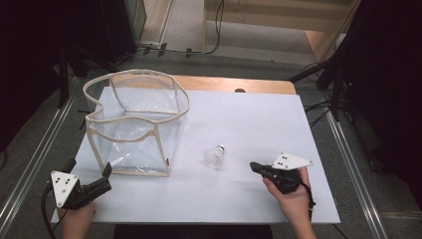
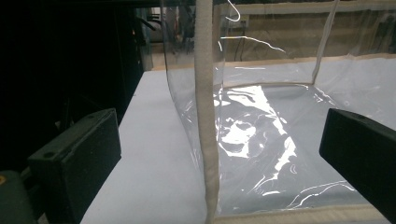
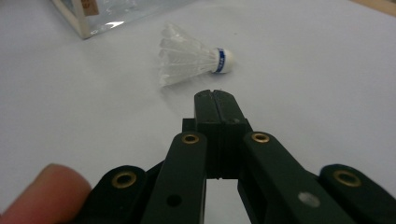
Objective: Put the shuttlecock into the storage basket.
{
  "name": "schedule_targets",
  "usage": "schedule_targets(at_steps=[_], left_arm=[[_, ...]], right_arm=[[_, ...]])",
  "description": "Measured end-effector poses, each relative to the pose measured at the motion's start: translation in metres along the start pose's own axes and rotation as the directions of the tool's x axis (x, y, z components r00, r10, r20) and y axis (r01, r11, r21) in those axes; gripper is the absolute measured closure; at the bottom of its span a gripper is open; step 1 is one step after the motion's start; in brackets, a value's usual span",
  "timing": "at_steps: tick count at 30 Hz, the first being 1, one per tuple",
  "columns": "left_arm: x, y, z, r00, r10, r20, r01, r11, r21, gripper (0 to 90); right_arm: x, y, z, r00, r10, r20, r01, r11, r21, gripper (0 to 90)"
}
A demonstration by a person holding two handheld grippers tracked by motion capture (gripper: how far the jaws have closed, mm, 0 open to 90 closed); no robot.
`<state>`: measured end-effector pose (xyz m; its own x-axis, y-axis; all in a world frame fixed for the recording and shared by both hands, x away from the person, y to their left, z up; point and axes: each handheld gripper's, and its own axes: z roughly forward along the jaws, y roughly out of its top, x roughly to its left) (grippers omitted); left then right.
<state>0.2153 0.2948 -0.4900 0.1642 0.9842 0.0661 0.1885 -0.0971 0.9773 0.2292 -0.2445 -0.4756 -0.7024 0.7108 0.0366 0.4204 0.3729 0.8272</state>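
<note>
A white shuttlecock (image 1: 215,156) lies on its side on the white table (image 1: 259,124), cork end toward the far side. In the right gripper view the shuttlecock (image 3: 191,56) rests just beyond my right gripper (image 3: 215,97), whose jaws are pressed together with nothing between them. From above, the right gripper (image 1: 255,166) sits a short way right of the shuttlecock, pointing left. A clear plastic bag with cream trim (image 1: 134,122) stands open at the left. My left gripper (image 1: 106,173) is open, jaws wide apart, right by the bag's near left corner (image 2: 206,140).
The table's wooden far edge (image 1: 234,84) shows behind the white sheet. Metal rails and dark stands flank the table. Free surface lies between the bag and the right gripper.
</note>
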Motion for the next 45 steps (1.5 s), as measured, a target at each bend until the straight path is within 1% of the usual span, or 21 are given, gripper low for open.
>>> schedule_targets(at_steps=[4,5,6,7,10,11,12,14,23,26,27,34,36,45], left_arm=[[-0.001,0.0,0.0,1.0,0.007,-0.001,-0.007,1.0,0.001,0.0],[-0.001,0.0,0.0,1.0,0.007,-0.001,-0.007,1.0,0.001,0.0],[-0.001,0.0,0.0,1.0,0.006,0.0,-0.006,1.0,0.001,0.0],[-0.001,0.0,0.0,1.0,0.006,0.0,-0.006,1.0,0.001,0.0],[0.0,0.0,0.0,1.0,0.0,0.003,0.0,1.0,0.003,0.0],[0.0,0.0,0.0,1.0,0.0,0.003,0.0,1.0,0.003,0.0],[0.0,0.0,0.0,1.0,0.001,0.003,-0.001,1.0,0.004,0.0],[-0.001,0.0,0.0,1.0,0.008,0.003,-0.008,0.9999,0.007,0.0],[-0.001,0.001,0.0,1.0,0.005,0.002,-0.005,1.0,0.008,0.0],[-0.001,0.0,0.0,1.0,0.007,0.003,-0.007,0.9999,0.008,0.0],[-0.001,0.0,0.0,1.0,0.007,0.002,-0.007,0.9999,0.008,0.0],[-0.001,0.0,0.0,1.0,0.009,0.002,-0.009,0.9999,0.008,0.0],[-0.001,0.0,0.0,1.0,0.008,0.003,-0.008,0.9999,0.007,0.0],[-0.001,0.0,0.0,1.0,0.006,0.004,-0.006,1.0,0.008,0.0]], right_arm=[[0.007,0.006,0.017,0.9989,-0.029,-0.036,0.031,0.999,0.038,87.4],[0.007,0.006,0.017,0.9989,-0.029,-0.036,0.031,0.999,0.038,87.4],[0.01,0.009,0.025,0.9981,-0.042,-0.045,0.045,0.997,0.057,87.5],[0.011,0.011,0.029,0.9974,-0.047,-0.054,0.051,0.997,0.066,87.5],[0.014,0.015,0.038,0.9955,-0.058,-0.075,0.064,0.994,0.085,87.5],[0.014,0.015,0.038,0.9955,-0.058,-0.075,0.064,0.994,0.085,87.5],[0.015,0.017,0.044,0.9943,-0.062,-0.087,0.071,0.993,0.098,87.6],[0.017,0.019,0.05,0.9932,-0.07,-0.094,0.08,0.99,0.115,87.6],[0.017,0.025,0.068,0.9914,-0.06,-0.116,0.075,0.989,0.131,87.7],[0.018,0.025,0.073,0.9905,-0.062,-0.123,0.079,0.987,0.139,87.7],[0.018,0.026,0.077,0.9897,-0.066,-0.127,0.084,0.986,0.144,87.7],[0.022,0.034,0.089,0.9866,-0.08,-0.143,0.1,0.985,0.142,87.7],[0.022,0.037,0.091,0.9851,-0.076,-0.155,0.097,0.986,0.133,87.7],[0.019,0.051,0.107,0.9853,-0.087,-0.147,0.109,0.983,0.148,87.7]])
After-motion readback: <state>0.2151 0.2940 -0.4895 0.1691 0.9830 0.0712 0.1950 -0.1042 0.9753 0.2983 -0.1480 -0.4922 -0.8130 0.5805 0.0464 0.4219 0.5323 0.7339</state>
